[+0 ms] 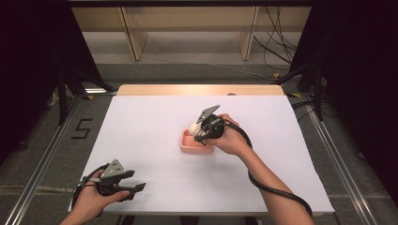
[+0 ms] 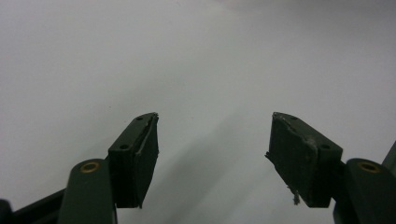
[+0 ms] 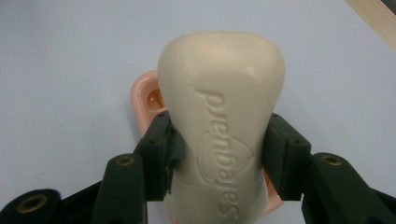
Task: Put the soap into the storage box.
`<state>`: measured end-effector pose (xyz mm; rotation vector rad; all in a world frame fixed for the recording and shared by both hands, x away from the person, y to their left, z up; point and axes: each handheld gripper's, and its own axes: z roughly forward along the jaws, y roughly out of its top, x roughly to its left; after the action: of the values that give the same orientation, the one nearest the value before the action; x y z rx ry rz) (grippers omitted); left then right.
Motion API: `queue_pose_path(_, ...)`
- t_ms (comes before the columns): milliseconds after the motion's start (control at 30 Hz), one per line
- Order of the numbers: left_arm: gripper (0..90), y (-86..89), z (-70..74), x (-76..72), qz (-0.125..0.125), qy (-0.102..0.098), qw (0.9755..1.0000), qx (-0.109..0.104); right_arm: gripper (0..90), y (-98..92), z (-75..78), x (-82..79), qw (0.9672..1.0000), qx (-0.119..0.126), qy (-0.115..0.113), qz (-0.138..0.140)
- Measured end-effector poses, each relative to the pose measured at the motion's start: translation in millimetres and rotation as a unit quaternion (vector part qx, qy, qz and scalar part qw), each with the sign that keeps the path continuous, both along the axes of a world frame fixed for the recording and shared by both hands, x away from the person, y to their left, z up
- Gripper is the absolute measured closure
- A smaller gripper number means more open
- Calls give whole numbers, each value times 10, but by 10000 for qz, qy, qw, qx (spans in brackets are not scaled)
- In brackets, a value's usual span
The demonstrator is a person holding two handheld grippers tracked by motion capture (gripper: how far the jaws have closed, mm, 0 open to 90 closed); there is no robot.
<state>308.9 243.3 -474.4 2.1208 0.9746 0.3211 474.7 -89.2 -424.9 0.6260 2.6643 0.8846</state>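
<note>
While the white surface [image 1: 155,122] spreads across the middle of the high view, with a strip of bare wood showing along its far edge at the top, the two arms of a person come in from the bottom of the frame. The right tool [image 1: 199,132] sits just right of centre in that view, above a pink soap dish [image 1: 189,145], and its jaws are closed on a cream bar of soap [image 3: 219,116]. In the right gripper view the bar stands lengthwise between the black jaws at the centre of the frame, pressed on both flanks, with raised lettering running along its face; the pink dish [image 3: 144,98] peeks out behind it at centre left and below it near the bottom edge. The left tool [image 1: 131,190] rests at the lower left of the high view, well apart from the dish. In the left gripper view its jaws stand wide apart over bare white surface [image 2: 196,60], with nothing between them.
</note>
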Motion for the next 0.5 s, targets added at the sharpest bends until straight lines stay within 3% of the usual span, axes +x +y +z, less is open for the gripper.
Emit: queue_pose_path(500,327,5,11,2,-92,-31,9999,29,506,41,-78,61,10000,-51,-14,84)
